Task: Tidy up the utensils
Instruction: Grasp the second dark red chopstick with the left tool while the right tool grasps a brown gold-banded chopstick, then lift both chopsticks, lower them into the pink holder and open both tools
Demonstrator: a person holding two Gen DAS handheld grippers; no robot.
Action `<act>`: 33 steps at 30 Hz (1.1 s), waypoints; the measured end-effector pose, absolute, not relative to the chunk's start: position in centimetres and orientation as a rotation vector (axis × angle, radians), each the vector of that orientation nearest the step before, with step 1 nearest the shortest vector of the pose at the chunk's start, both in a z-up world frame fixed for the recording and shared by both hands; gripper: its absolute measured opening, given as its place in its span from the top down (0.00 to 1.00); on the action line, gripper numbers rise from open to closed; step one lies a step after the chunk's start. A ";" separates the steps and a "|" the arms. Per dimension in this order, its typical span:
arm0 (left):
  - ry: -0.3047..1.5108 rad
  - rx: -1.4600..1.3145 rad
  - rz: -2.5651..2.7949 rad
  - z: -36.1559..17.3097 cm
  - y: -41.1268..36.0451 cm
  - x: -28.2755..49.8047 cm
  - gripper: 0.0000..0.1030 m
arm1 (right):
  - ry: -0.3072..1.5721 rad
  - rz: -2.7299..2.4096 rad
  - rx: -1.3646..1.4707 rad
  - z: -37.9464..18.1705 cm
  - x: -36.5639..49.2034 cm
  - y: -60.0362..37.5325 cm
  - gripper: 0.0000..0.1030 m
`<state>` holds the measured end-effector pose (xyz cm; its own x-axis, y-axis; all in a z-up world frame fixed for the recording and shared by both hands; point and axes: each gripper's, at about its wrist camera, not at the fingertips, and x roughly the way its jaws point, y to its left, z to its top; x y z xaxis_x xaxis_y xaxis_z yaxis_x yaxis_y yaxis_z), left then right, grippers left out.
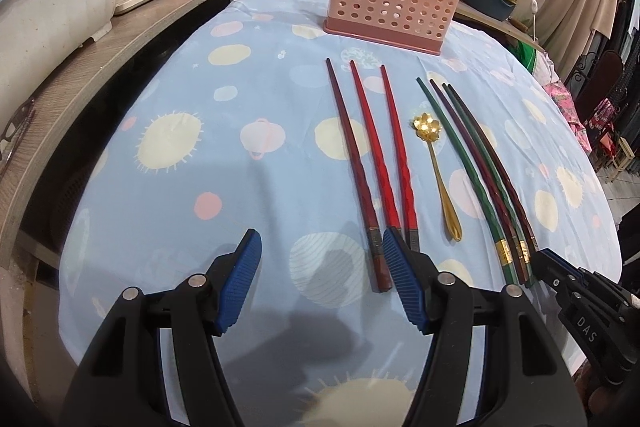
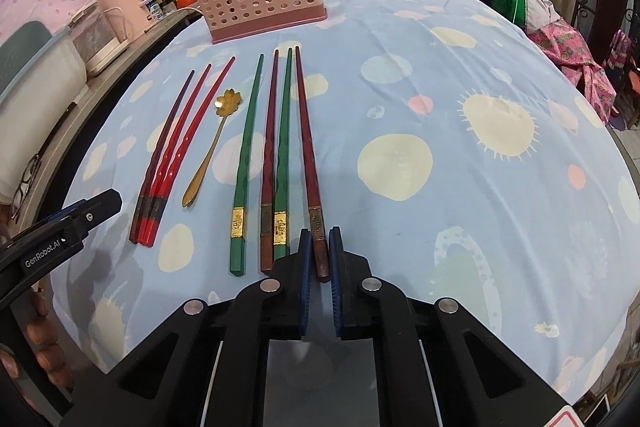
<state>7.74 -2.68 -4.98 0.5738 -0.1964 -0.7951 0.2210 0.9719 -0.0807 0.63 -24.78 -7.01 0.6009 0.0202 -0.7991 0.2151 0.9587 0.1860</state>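
A: Dark red chopstick (image 2: 310, 163), rightmost of the right-hand group of four, is noted lying lengthwise on the counter (image 2: 460, 211), lower centre of the right wrist view. Its thick butt end is clamped between the pads of the right tool (image 2: 320, 251).

B: Handling judged: light, rigid, lacquered, so probably slippery. A hold at the butt will likely leave the long tip free to swing; a firm pinch is advised.

A: Neighbouring green chopstick (image 2: 283, 155) lies just beside it and could be nudged on lifting.

B: Left tool (image 1: 322, 251) is recorded with jaws apart and nothing between them, hovering at the butts of the three red chopsticks (image 1: 374, 163), lower centre of its view.

A: Gold spoon (image 1: 438, 171) lies between the groups. Pink perforated holder (image 1: 386, 1) stands upright at top centre, presumed destination.
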 end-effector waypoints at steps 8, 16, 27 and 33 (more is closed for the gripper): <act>0.966 0.023 -0.262 -6.0 -3.6 8.2 0.42 | 0.918 -0.116 0.282 -7.1 0.5 -24.8 0.92; 0.962 0.059 -0.233 -6.5 -3.5 8.1 0.51 | 0.916 -0.117 0.281 -7.1 0.5 -24.8 0.92; 0.956 0.050 -0.232 -6.5 -2.7 8.0 0.87 | 0.911 -0.117 0.276 -7.1 0.4 -24.8 0.92; 0.963 0.032 -0.245 -6.2 -2.0 7.8 0.93 | 0.911 -0.118 0.282 -6.9 0.1 -25.0 0.93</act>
